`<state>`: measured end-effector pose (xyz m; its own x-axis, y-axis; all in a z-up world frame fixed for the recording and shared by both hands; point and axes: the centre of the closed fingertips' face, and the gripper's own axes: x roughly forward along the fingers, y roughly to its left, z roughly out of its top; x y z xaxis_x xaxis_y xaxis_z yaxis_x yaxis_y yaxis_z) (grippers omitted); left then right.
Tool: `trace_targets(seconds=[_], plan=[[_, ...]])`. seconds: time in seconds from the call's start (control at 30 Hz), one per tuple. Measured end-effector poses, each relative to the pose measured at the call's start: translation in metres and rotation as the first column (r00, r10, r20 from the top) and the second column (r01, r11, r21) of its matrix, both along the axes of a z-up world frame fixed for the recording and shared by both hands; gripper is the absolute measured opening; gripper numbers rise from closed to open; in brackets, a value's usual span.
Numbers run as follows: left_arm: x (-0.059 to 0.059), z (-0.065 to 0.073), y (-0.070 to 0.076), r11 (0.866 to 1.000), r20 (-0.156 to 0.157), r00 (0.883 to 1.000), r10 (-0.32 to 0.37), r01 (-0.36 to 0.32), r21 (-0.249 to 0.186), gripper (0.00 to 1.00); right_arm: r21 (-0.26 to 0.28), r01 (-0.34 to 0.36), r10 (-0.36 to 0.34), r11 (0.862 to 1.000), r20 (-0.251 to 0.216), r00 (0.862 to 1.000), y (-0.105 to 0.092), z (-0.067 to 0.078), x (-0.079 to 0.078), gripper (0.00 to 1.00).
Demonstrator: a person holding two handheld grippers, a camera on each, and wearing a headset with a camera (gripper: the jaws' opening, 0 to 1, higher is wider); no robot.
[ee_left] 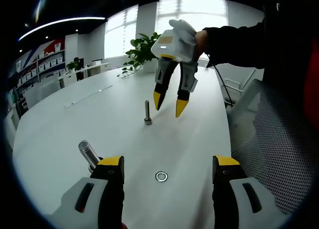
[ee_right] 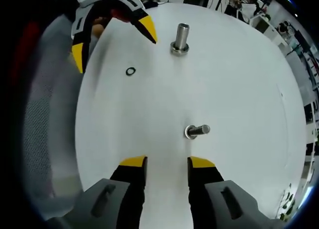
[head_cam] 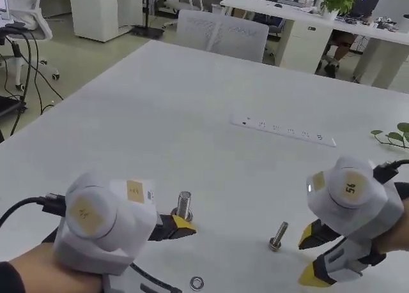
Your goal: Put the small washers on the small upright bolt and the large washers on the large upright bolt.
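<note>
Left tongs (ee_left: 167,161) gape empty over the small silver metal washer (ee_left: 161,176), seemingly poised to pinch it; right tongs (ee_right: 167,162) hang open.

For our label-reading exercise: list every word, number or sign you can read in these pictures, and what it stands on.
"56", apparently, turned sideways: round yellow sticker on the right gripper.
Y-shaped logo: back of a monitor in the background.
Marks on two yellow stickers on the left gripper: too blurred to read.
</note>
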<state>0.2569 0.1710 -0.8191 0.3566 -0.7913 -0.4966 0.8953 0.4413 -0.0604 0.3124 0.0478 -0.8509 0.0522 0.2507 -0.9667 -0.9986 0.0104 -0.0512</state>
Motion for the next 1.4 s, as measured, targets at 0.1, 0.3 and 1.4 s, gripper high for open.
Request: trace_targets(seconds=[0.1,0.3,1.4], plan=[[0.000,0.000,0.000,1.000,0.000,1.000,0.000,0.000,0.000,0.71,0.007,-0.009,0.010,1.000,-0.006,1.000,0.005,0.001,-0.008,0.34],[-0.001,0.000,0.000,1.000,0.000,1.000,-0.003,0.003,0.001,0.71,0.014,-0.042,0.042,0.999,-0.018,0.999,0.016,0.000,-0.026,0.34],[0.001,0.004,0.005,1.000,0.020,1.000,0.013,-0.013,-0.001,0.72,0.058,-0.246,0.248,0.968,-0.044,0.968,0.108,-0.002,-0.065,0.33]])
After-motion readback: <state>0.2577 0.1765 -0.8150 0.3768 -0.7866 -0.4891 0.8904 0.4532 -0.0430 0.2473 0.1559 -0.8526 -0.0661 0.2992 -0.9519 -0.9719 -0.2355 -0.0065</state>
